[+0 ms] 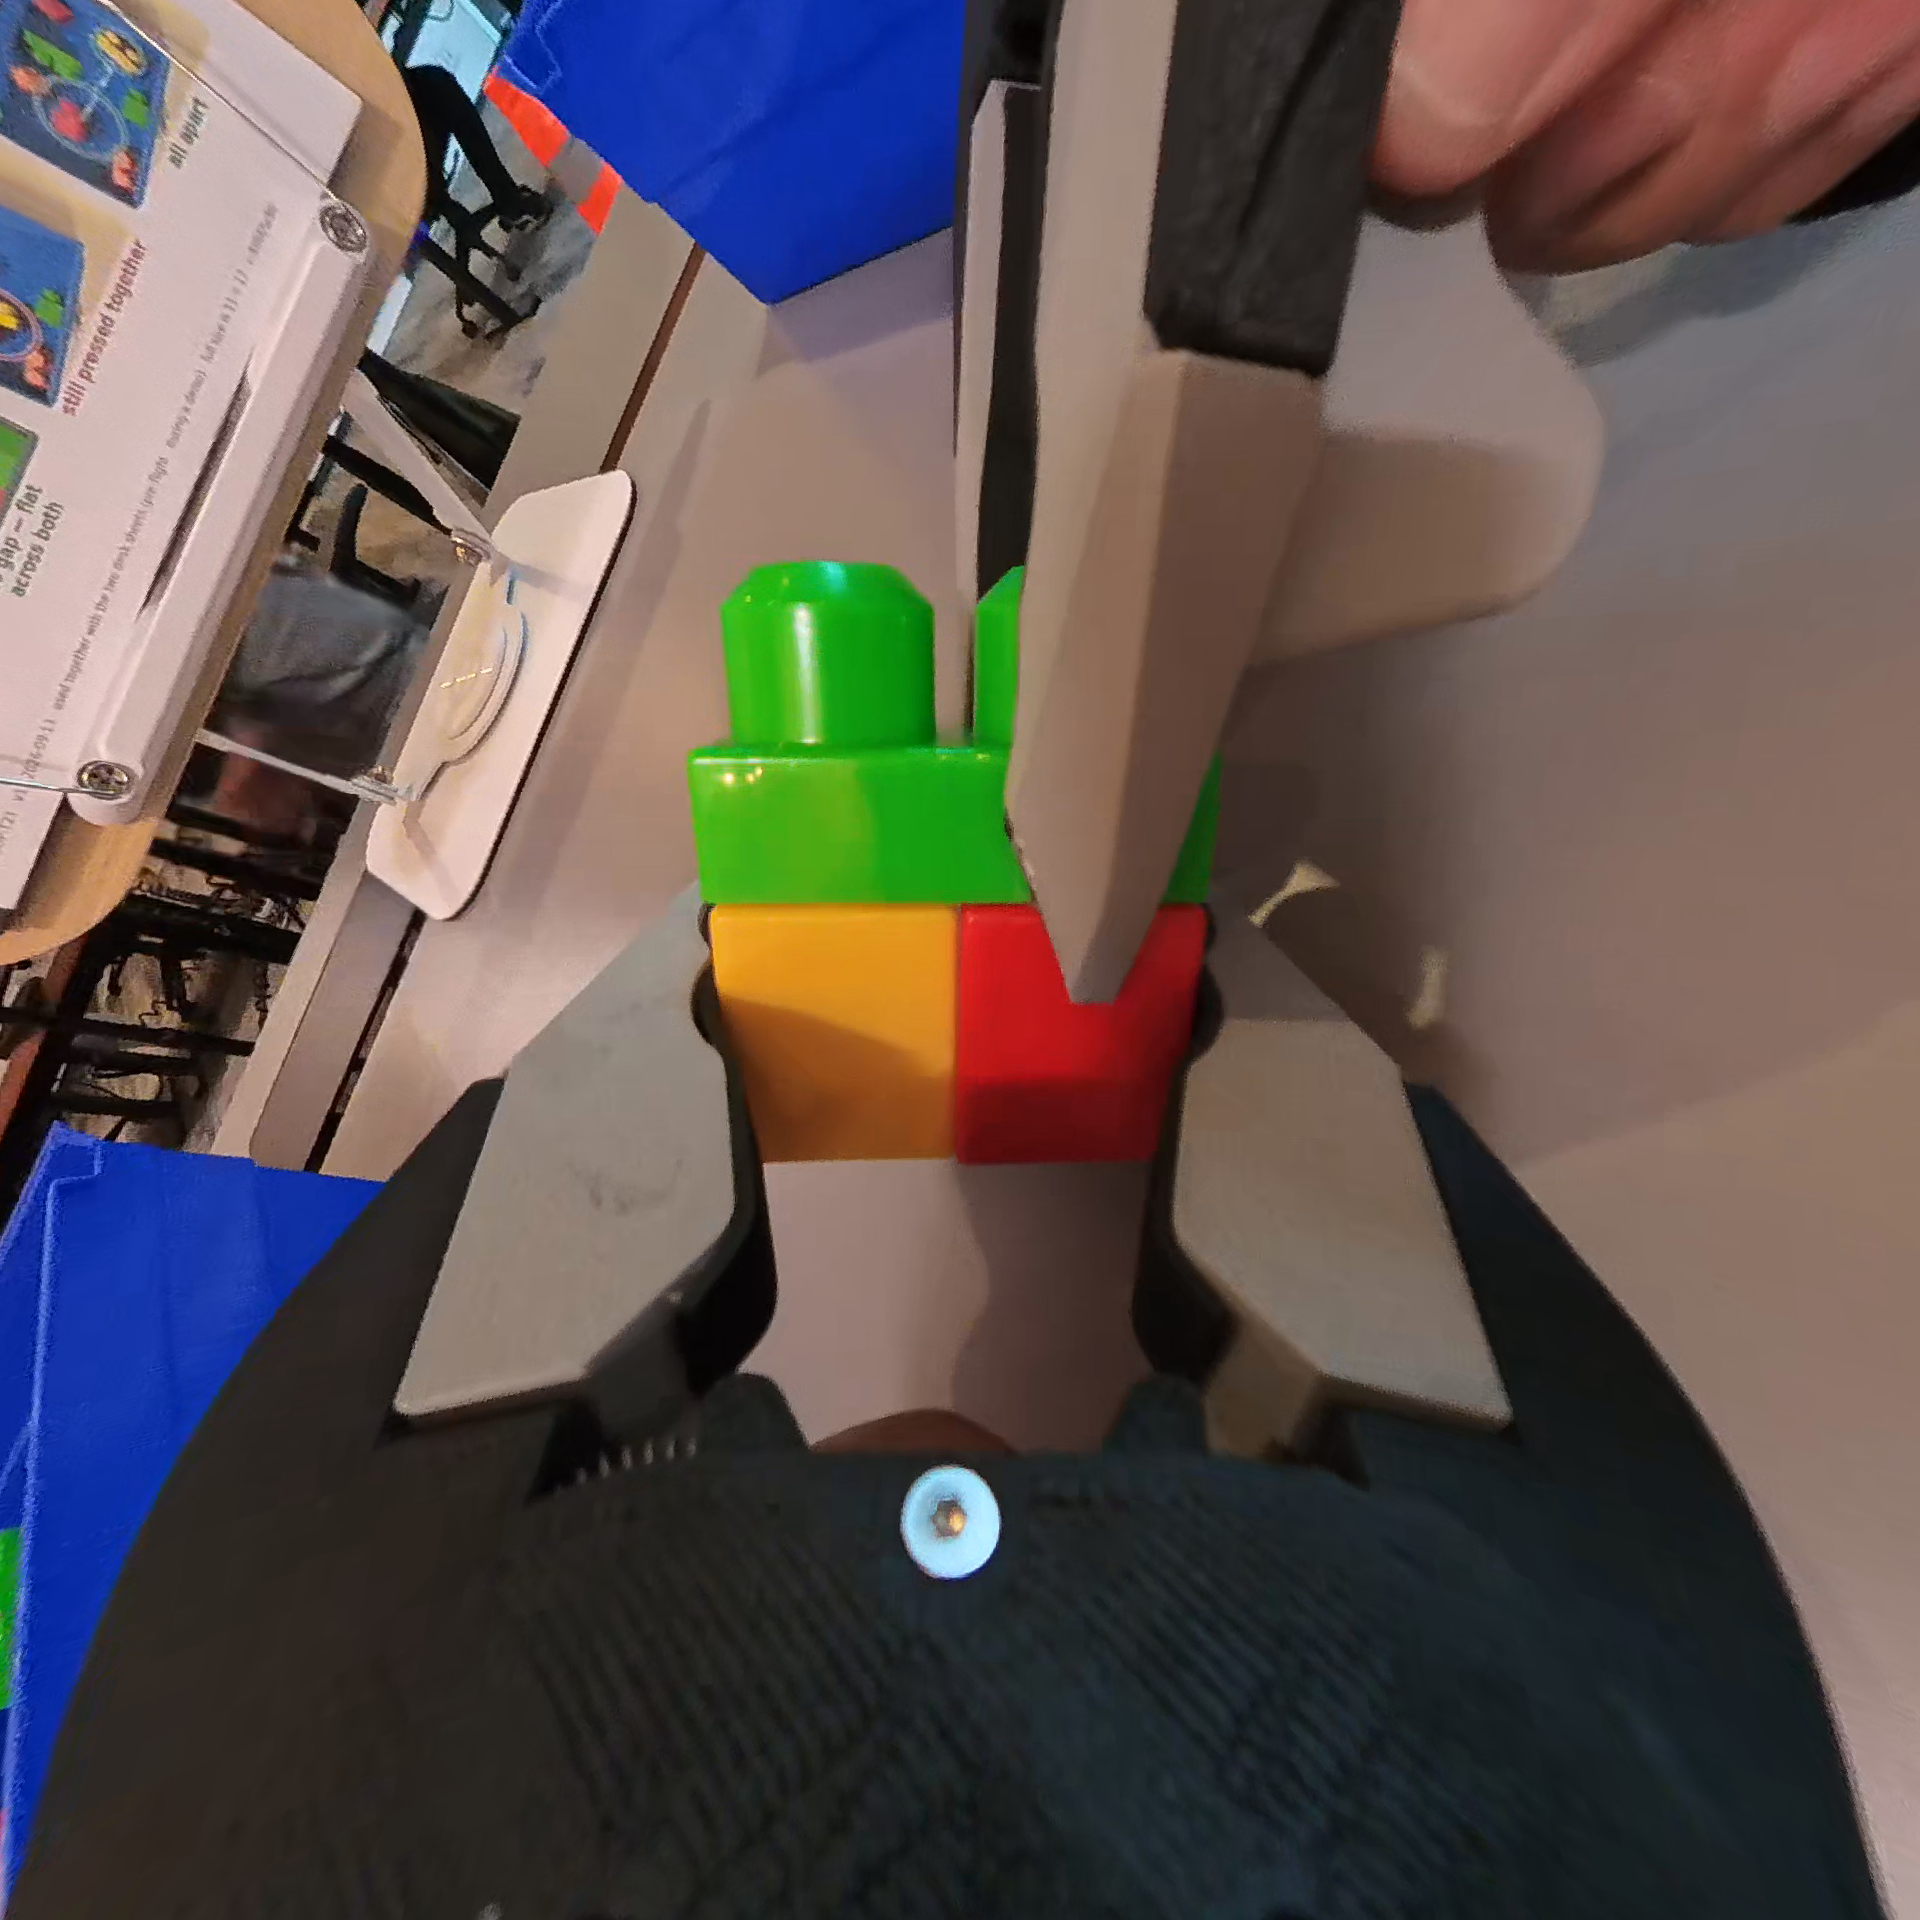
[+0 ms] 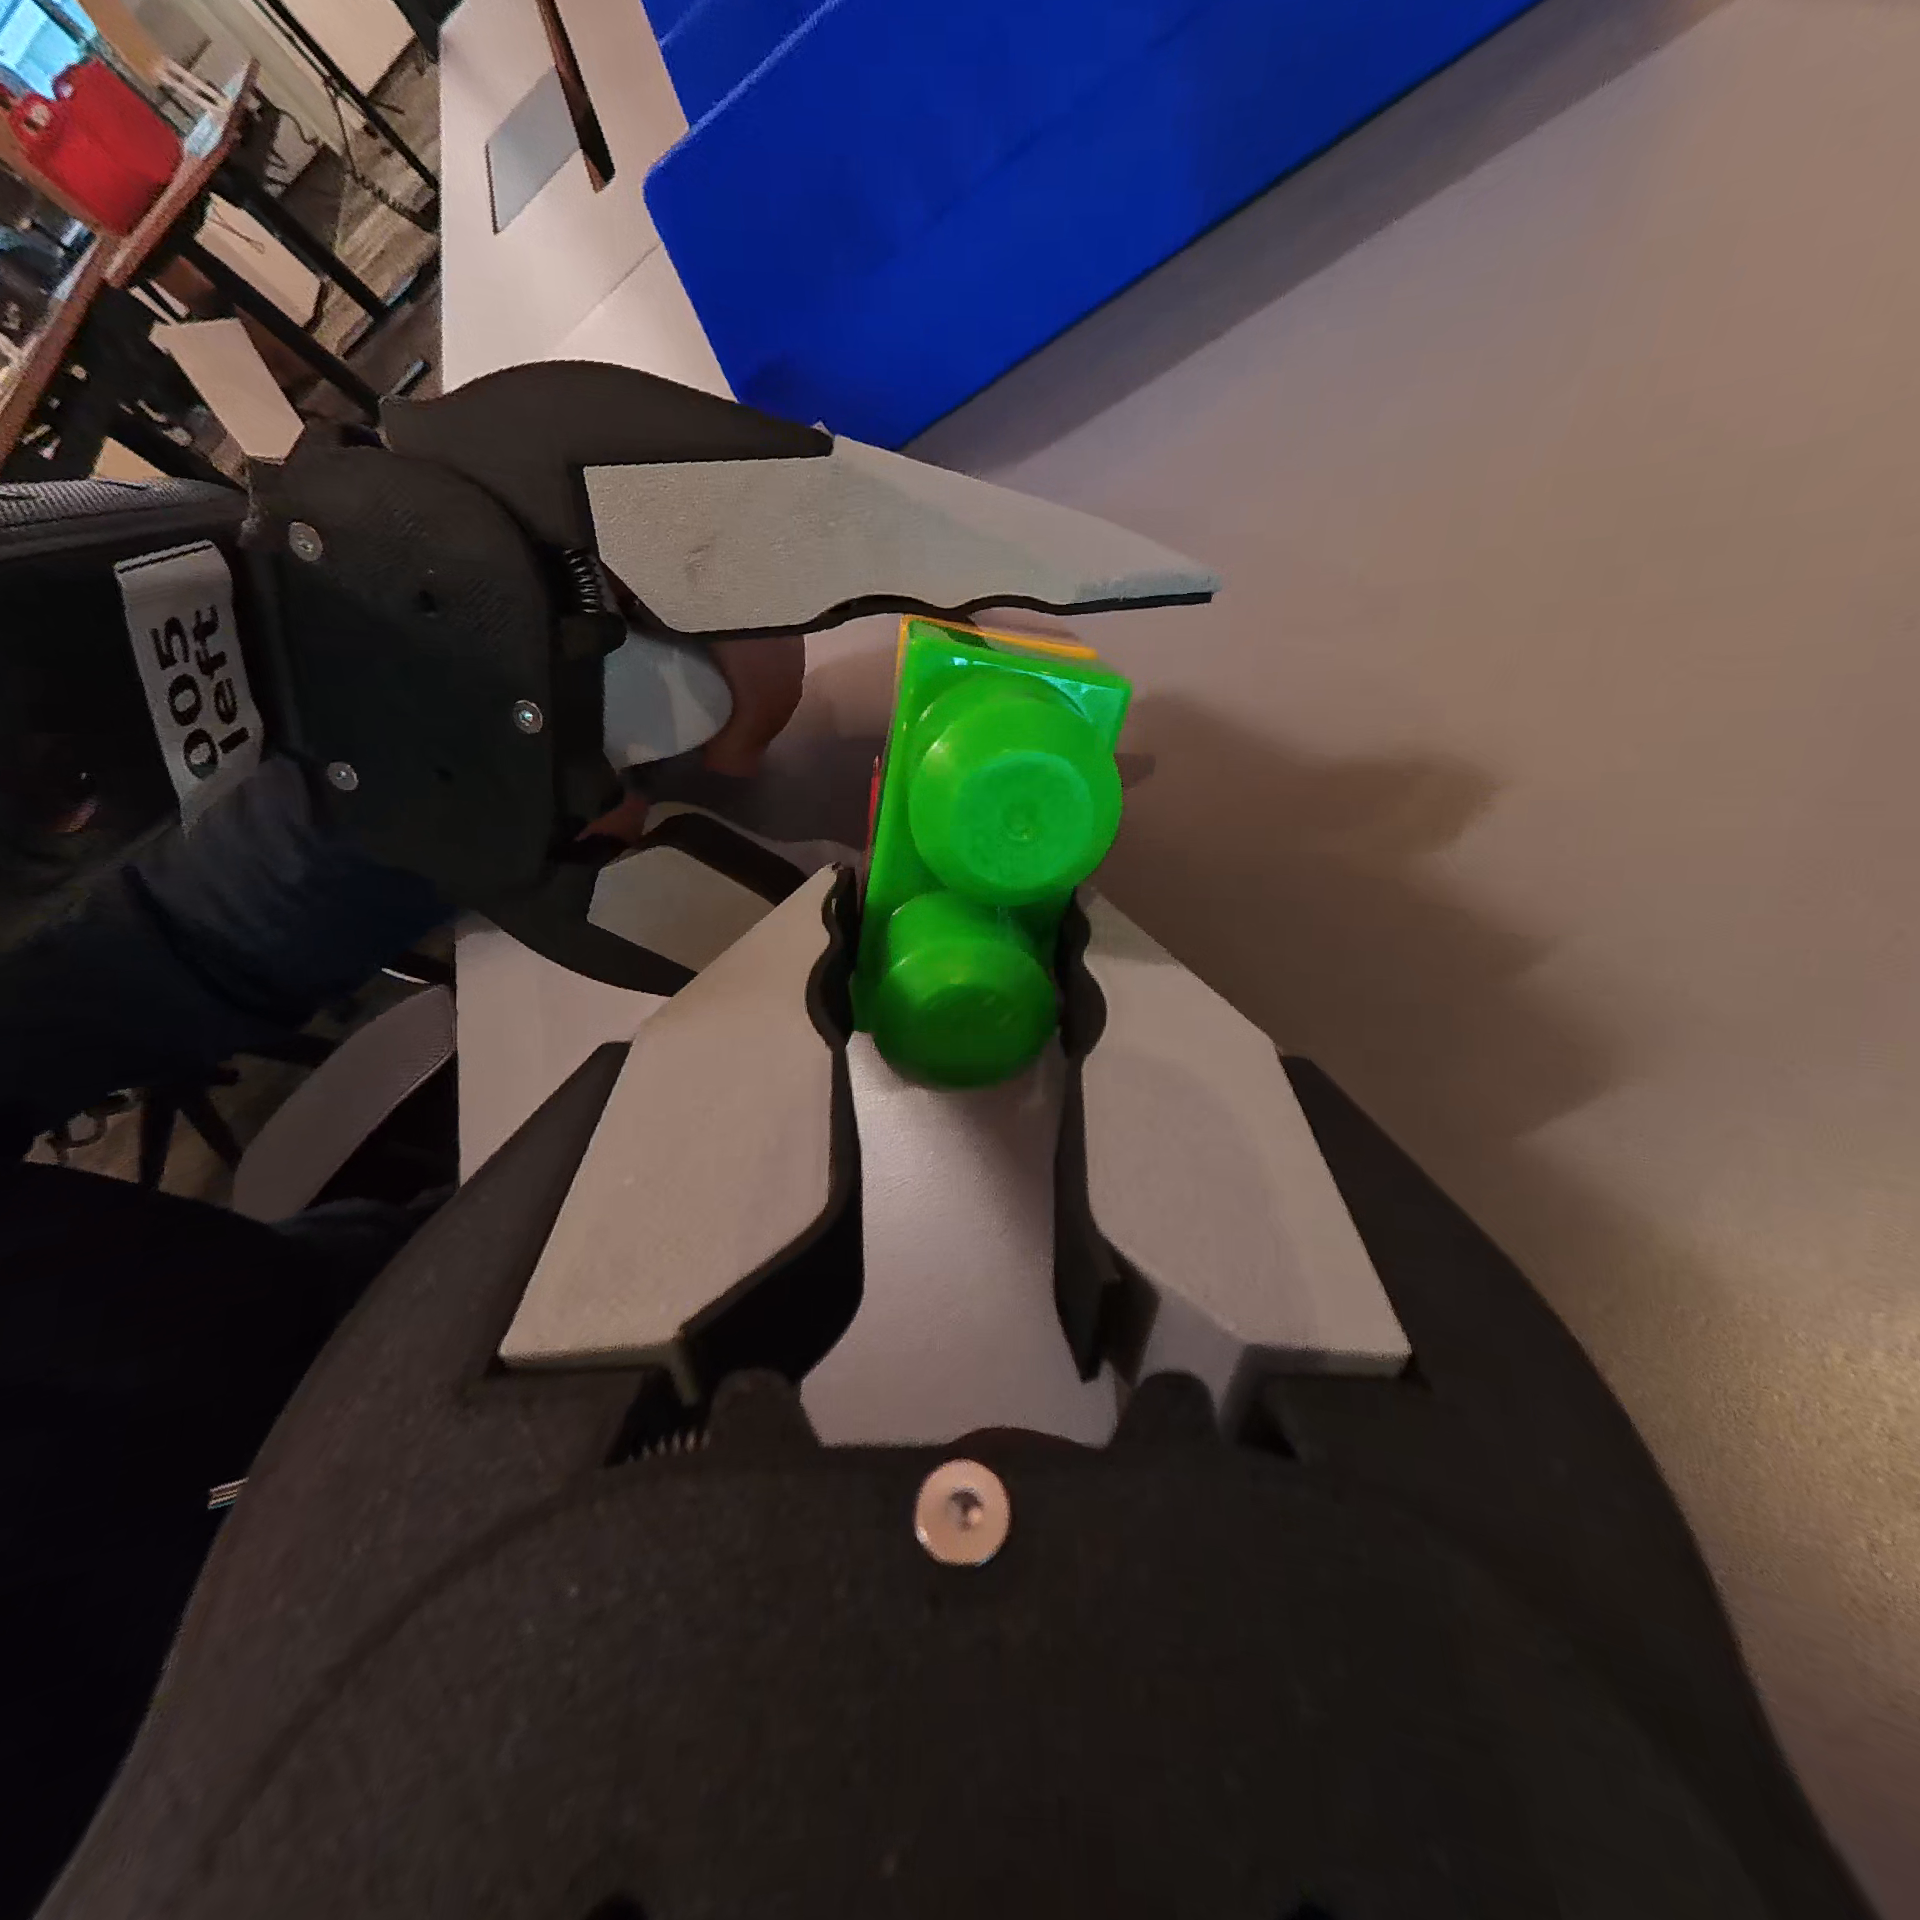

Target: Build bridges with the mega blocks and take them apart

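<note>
The small bridge was held in the air above the desk (image 1: pixel 1662 935), away from its edges: a green block (image 1: pixel 852 831) with two round studs sat across a yellow block (image 1: pixel 831 1029) and a red block (image 1: pixel 1081 1049), which stood side by side and touched each other. The left gripper (image 1: pixel 956 1039) had its fingers closed on the two lower blocks, one finger against the yellow side and one against the red side. The right gripper (image 2: pixel 961 966) came from the other direction and its fingers were closed on the green block, near one of its studs. A hand (image 1: pixel 1662 104) showed at the top of the left wrist view, behind the right gripper. The left gripper's body carried a grey tag (image 2: pixel 192 675) with printed characters. The desk was pale grey and smooth, with soft shadows of the tools on it. A blue bin (image 2: pixel 1039 187) stood toward the far edge of the desk, and another blue bin (image 1: pixel 125 1403) was near the left gripper. An instruction card (image 1: pixel 177 436) with small pictures and printed lines stood in a clear holder on a rounded wooden board. Beyond the desk, dark table legs and a red container (image 2: pixel 94 135) were visible in the room.
</note>
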The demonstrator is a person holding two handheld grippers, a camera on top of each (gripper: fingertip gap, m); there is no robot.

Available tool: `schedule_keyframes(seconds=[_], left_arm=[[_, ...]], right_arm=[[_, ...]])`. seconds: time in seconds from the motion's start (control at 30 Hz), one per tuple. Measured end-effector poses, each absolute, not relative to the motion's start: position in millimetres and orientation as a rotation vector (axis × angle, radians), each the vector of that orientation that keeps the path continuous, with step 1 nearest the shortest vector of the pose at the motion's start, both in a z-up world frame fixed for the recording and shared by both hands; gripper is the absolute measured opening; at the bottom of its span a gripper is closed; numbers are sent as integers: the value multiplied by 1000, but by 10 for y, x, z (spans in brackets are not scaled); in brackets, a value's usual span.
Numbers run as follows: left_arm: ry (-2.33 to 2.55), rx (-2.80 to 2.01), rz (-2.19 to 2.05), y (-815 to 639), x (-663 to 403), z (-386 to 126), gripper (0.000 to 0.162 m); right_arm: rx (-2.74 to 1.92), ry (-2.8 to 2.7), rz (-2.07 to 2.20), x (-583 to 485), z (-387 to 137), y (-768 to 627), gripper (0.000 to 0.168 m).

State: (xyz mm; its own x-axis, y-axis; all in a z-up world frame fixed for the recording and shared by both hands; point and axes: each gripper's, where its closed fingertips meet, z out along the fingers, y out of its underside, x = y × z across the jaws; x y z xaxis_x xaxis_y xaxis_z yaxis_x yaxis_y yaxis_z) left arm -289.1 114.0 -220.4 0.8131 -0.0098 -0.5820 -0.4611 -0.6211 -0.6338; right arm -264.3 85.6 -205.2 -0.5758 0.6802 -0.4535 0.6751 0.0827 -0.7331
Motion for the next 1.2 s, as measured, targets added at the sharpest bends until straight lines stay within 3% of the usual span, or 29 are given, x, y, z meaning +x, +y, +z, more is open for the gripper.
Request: schedule_keyframes(seconds=[0.87, 1.2], left_arm=[[272, -2186, 645, 1087, -2995, -2258, 86], [198, -2167, 496, 1089, -2960, -2235, 85]], right_arm=[[-1395, -2358, 1483, -2607, -2098, 887, 34], [-1455, -2129, 1783, -2771, -1885, 881, 39]])
